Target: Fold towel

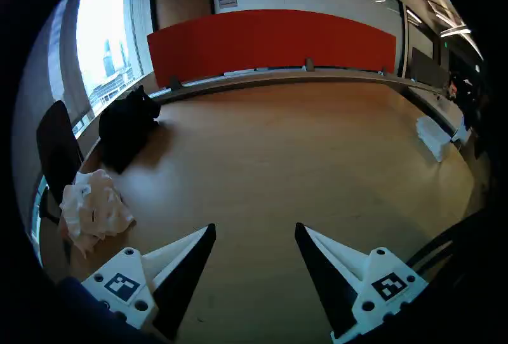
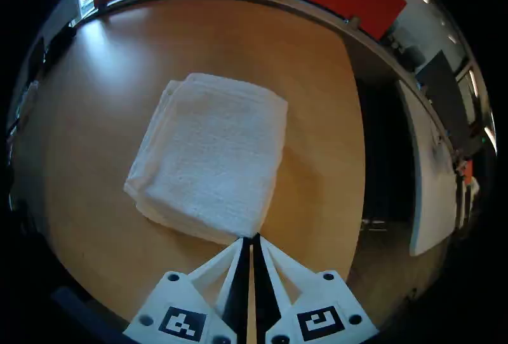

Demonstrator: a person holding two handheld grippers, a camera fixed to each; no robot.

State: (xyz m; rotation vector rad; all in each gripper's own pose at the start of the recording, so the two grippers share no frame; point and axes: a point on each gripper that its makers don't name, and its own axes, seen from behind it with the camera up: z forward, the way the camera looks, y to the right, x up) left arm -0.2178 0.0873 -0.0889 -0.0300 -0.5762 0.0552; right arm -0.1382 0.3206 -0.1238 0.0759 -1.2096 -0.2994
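A white towel (image 2: 213,163) lies folded into a thick rectangle on the wooden table (image 2: 89,103) in the right gripper view. My right gripper (image 2: 252,239) is shut, its tips just at the towel's near edge, with no cloth seen between the fingers. In the left gripper view the same folded towel (image 1: 435,136) sits far right near the table edge. My left gripper (image 1: 255,230) hangs open over bare wood (image 1: 273,153), holding nothing.
A crumpled pile of light cloths (image 1: 94,207) lies at the table's left edge, with a black bag (image 1: 127,125) behind it and a dark chair (image 1: 56,144) beside it. A red partition (image 1: 273,42) closes the far side. The table's right edge (image 2: 355,153) drops to the floor.
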